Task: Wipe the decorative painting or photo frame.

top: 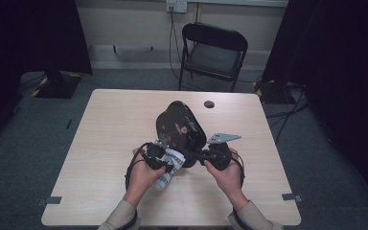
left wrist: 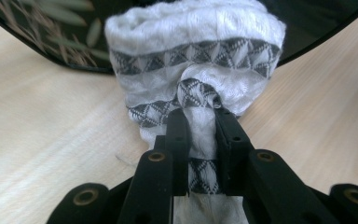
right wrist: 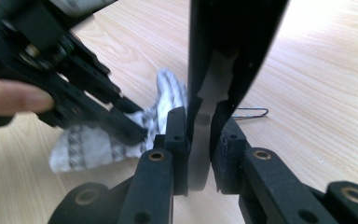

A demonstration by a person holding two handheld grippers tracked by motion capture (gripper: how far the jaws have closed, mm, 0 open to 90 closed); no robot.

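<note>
From the high view I'm holding a glossy black lacquered tray with a painted floral pattern (top: pixel 179 127) tilted up on edge over the light wooden table (top: pixel 105 124), nothing sitting in it. My right gripper (top: pixel 205 158) is clamping its near rim, and my left gripper (top: pixel 168 164) is pinching a white woven cloth with grey triangle bands (top: pixel 169 168) against the tray's lower edge.

In the left gripper view, the jaws are squeezing a bunched fold of cloth (left wrist: pixel 200 84) right beside the tray (left wrist: pixel 51 42).

In the right gripper view, the jaws are pressing on the tray's thin rim (right wrist: pixel 233 42), with the cloth (right wrist: pixel 102 140) just left and a thin wire paper clip (right wrist: pixel 251 113) lying behind on the table.
</note>
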